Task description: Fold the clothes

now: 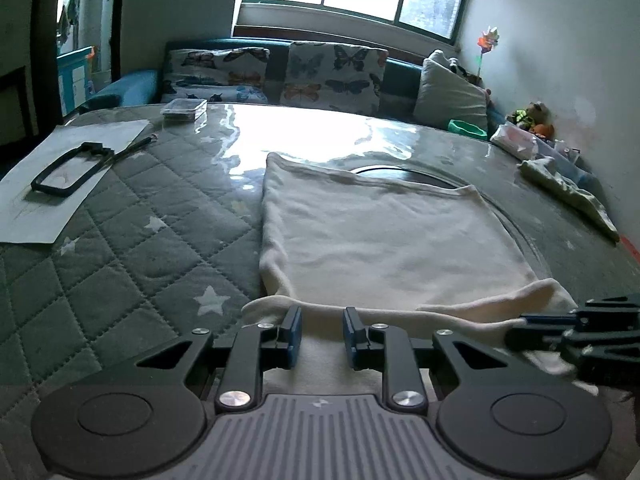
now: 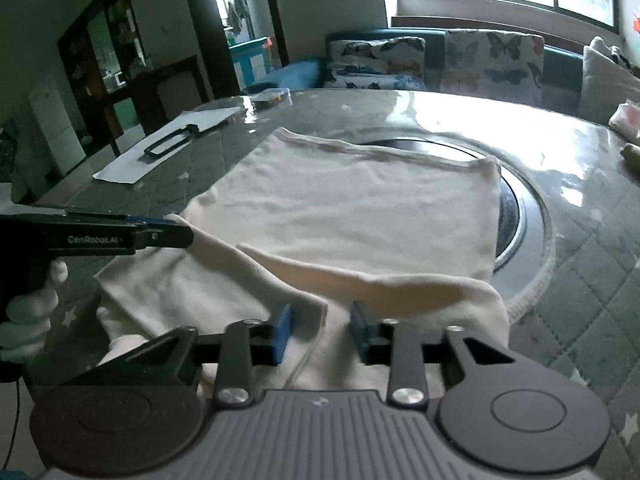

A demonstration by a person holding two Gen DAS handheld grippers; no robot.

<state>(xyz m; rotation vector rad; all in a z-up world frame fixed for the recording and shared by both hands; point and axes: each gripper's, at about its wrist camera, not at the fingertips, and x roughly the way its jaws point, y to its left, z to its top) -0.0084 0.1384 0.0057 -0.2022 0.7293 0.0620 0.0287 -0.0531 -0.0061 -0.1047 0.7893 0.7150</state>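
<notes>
A cream garment [image 1: 384, 236] lies flat on the quilted grey table, its near edge folded over toward the far side. My left gripper [image 1: 322, 330] is open, its blue pads either side of the folded near edge at the garment's left. My right gripper [image 2: 320, 330] is open over the folded edge at the garment's [image 2: 344, 208] right. The right gripper shows at the right edge of the left wrist view [image 1: 576, 336]. The left gripper shows at the left of the right wrist view [image 2: 176, 228], level with the fold.
A white sheet with a black frame [image 1: 72, 168] lies at the left. A clear plastic box [image 1: 184, 109] stands at the far edge. A pale green cloth [image 1: 568, 192] lies at the right. A round inset [image 2: 508, 208] sits under the garment. A sofa with butterfly cushions [image 1: 332, 72] stands behind.
</notes>
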